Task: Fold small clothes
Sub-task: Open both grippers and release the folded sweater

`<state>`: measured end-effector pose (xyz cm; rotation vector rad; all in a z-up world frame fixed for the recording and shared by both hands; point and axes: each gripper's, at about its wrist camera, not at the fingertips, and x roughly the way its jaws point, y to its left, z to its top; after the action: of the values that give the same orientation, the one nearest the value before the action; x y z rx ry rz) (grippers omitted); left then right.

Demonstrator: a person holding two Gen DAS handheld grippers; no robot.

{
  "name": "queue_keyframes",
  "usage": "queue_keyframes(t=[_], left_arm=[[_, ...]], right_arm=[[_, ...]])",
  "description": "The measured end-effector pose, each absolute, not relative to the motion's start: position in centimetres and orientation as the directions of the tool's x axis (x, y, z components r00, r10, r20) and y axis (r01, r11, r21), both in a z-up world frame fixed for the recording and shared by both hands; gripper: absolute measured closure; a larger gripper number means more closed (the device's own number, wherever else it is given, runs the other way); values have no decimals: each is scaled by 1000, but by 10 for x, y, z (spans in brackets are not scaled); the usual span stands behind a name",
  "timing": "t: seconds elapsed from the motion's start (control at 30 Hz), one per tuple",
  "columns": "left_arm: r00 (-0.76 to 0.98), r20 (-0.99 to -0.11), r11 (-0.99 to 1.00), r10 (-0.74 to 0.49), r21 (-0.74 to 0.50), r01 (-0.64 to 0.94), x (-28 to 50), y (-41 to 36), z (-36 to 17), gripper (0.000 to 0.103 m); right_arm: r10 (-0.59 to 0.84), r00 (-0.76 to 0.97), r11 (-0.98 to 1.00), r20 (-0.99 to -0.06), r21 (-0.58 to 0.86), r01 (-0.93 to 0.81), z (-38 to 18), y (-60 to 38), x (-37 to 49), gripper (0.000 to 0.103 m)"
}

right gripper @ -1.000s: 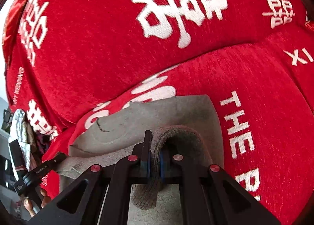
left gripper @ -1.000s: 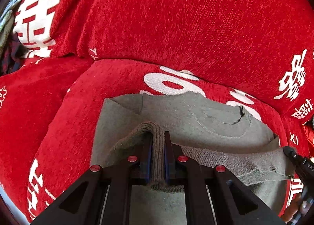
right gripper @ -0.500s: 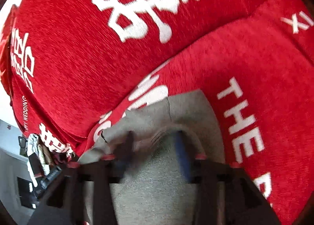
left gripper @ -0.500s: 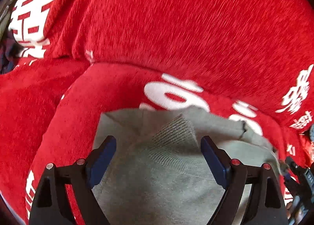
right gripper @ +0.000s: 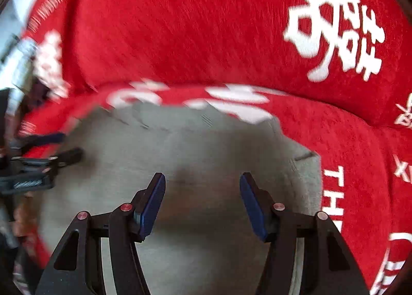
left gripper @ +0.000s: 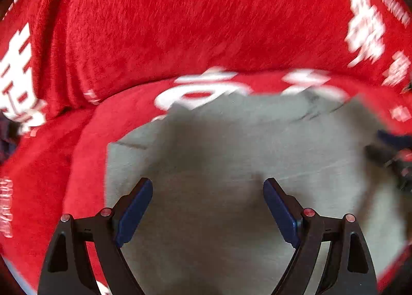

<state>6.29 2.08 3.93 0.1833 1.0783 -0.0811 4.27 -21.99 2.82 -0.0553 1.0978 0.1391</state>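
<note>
Red plush sofa cover [left gripper: 180,25] with white printed characters fills the background in both views, on the backrest and on the seat cushion [right gripper: 360,153]. On this cushion lies the grey knit garment [left gripper: 231,153], spread rather flat, its far edge close to the fold where the seat meets the backrest.

Your left hand-held gripper [left gripper: 208,207] hangs over the near part of the garment with its two blue-padded fingers [left gripper: 134,212] wide apart, and nothing is between them. Your right hand-held gripper [right gripper: 202,202] is the same: fingers apart, only grey cloth under the gap.

Your left view shows the left border of the garment against the red cushion, and at its right edge a dark blurred shape [left gripper: 391,156] that seems to be the other gripper; it is too blurred to say more. Your right view shows what the left one does not: the right border of the garment with a small notch [right gripper: 303,156], white Latin letters [right gripper: 333,192] just beside it on the cushion, and at far left the left hand-held gripper from the side [right gripper: 46,163], with a bit of pale room behind it. Both pictures are blurred by motion.
</note>
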Motion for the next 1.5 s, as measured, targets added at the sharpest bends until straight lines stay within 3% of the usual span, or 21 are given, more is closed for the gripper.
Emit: queue_keyframes(t=[0.1, 0.23, 0.33, 0.43, 0.57, 0.7, 0.97, 1.07, 1.17, 1.3, 1.5], left_arm=[[515, -856, 988, 43, 112, 103, 66, 35, 37, 14], [496, -866, 997, 59, 79, 20, 74, 52, 38, 14], [545, -830, 991, 117, 135, -8, 57, 52, 54, 14], [576, -817, 998, -8, 29, 55, 18, 45, 73, 14], [542, -832, 987, -114, -35, 154, -16, 18, 63, 14], [558, -829, 986, -29, 67, 152, -36, 10, 40, 13], [562, -826, 994, -46, 16, 105, -54, 29, 55, 14], [568, -821, 990, -65, 18, 140, -70, 11, 54, 14], [554, -832, 988, -23, 65, 137, -79, 1, 39, 13], [562, -825, 996, -54, -1, 94, -91, 17, 37, 6], [543, -837, 994, -71, -14, 110, -112, 29, 40, 5]], right_arm=[[-14, 495, 995, -869, -63, -82, 22, -239, 37, 40], [-10, 505, 999, -863, -31, -34, 23, -254, 33, 40], [-70, 545, 997, -835, -76, 11, 41, -250, 15, 39], [55, 593, 998, -803, 36, -44, 60, -232, -15, 38], [167, 561, 976, -811, 56, -209, 49, -180, -48, 38], [99, 543, 979, -834, -17, -204, 26, -175, -56, 38], [37, 566, 997, -823, -7, -74, 46, -222, -85, 37], [95, 591, 992, -801, 30, -119, 56, -207, -97, 35], [49, 538, 989, -842, -35, -145, 33, -197, -105, 36], [71, 576, 993, -814, 6, -115, 25, -223, -130, 36], [61, 553, 992, -831, -8, -123, 27, -229, -138, 35]])
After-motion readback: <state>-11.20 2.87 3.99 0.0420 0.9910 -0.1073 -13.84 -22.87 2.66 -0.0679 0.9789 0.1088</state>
